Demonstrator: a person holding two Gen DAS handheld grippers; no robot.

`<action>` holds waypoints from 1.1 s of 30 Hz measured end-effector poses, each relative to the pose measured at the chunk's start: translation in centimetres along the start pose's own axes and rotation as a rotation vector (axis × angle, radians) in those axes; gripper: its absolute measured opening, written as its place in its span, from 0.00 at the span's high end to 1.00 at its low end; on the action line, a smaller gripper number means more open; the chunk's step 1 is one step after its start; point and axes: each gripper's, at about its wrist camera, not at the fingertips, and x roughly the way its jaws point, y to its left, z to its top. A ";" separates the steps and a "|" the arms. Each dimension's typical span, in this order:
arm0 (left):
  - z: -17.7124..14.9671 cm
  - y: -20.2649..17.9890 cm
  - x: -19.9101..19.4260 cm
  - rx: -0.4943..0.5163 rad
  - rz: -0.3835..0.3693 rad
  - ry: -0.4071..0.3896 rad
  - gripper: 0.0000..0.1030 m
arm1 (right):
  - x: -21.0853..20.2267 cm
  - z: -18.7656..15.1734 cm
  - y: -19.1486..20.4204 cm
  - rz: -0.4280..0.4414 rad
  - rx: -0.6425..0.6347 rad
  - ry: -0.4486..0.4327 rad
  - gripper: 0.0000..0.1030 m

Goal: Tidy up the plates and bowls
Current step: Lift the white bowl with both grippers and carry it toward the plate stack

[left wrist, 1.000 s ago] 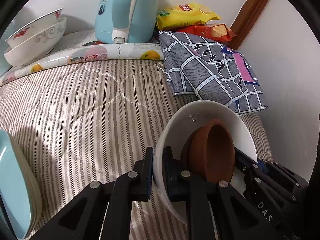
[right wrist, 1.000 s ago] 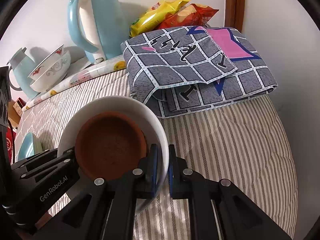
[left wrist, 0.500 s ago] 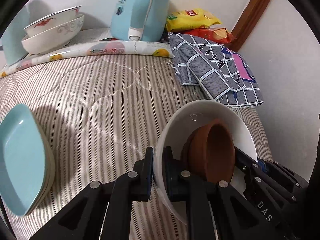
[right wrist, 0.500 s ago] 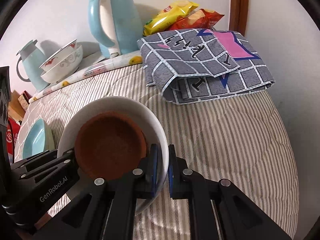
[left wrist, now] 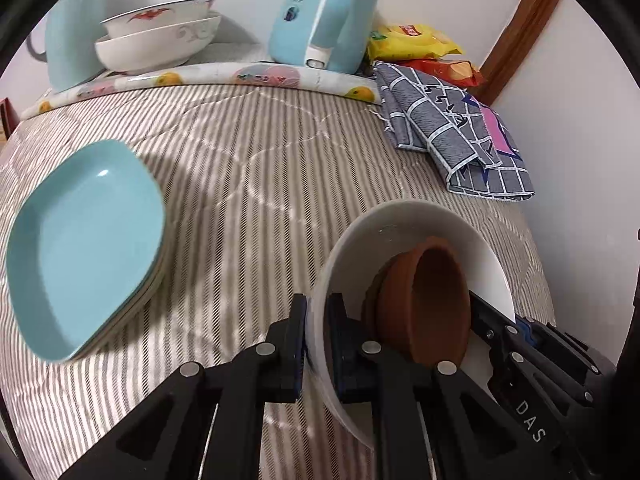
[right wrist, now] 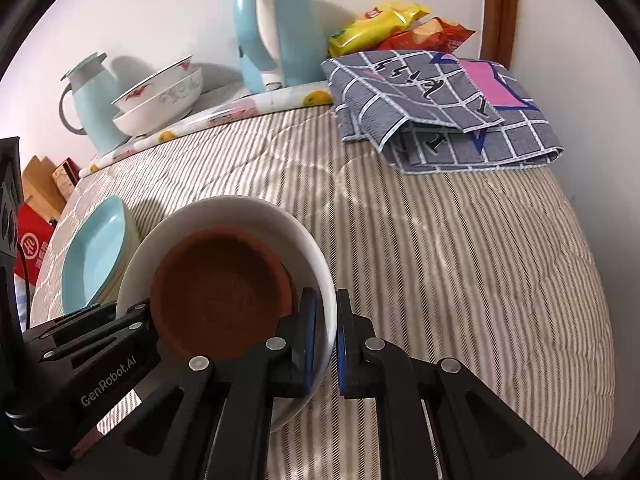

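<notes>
Both grippers are clamped nearly shut on opposite rims of one white bowl [left wrist: 404, 232], the left gripper [left wrist: 316, 344] at bottom centre of its view, the right gripper [right wrist: 326, 336] likewise in its own. A terracotta saucer [right wrist: 220, 284] sits loose inside (it leans in the left view). I'd keep the bowl level and the two hands in step so the saucer doesn't slide, then lower it onto the striped quilt [left wrist: 248, 176].

Counted: one white bowl, one saucer, a stack of turquoise plates [left wrist: 84, 240] at left (number unclear), two patterned bowls [left wrist: 160, 40] nested upper left.
</notes>
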 end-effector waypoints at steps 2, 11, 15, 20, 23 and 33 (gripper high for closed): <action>-0.5 0.3 -0.3 -0.005 0.004 -0.002 0.89 | -0.1 -0.5 0.3 0.002 -0.007 0.000 0.92; -2.7 1.9 -1.2 -0.040 0.012 -0.003 0.89 | -0.5 -2.6 1.9 0.012 -0.036 0.004 0.92; -3.7 2.5 -1.6 -0.053 0.011 -0.007 0.89 | -0.7 -3.3 2.5 0.014 -0.047 0.007 0.92; -4.2 3.4 -2.2 -0.067 0.008 -0.018 0.89 | -1.0 -3.7 3.3 0.019 -0.061 0.006 0.92; -4.2 3.8 -2.5 -0.072 0.009 -0.025 0.89 | -1.2 -3.8 4.1 0.013 -0.079 -0.003 0.92; -2.6 4.8 -5.1 -0.074 0.017 -0.068 0.89 | -2.7 -2.6 6.0 0.028 -0.097 -0.037 0.92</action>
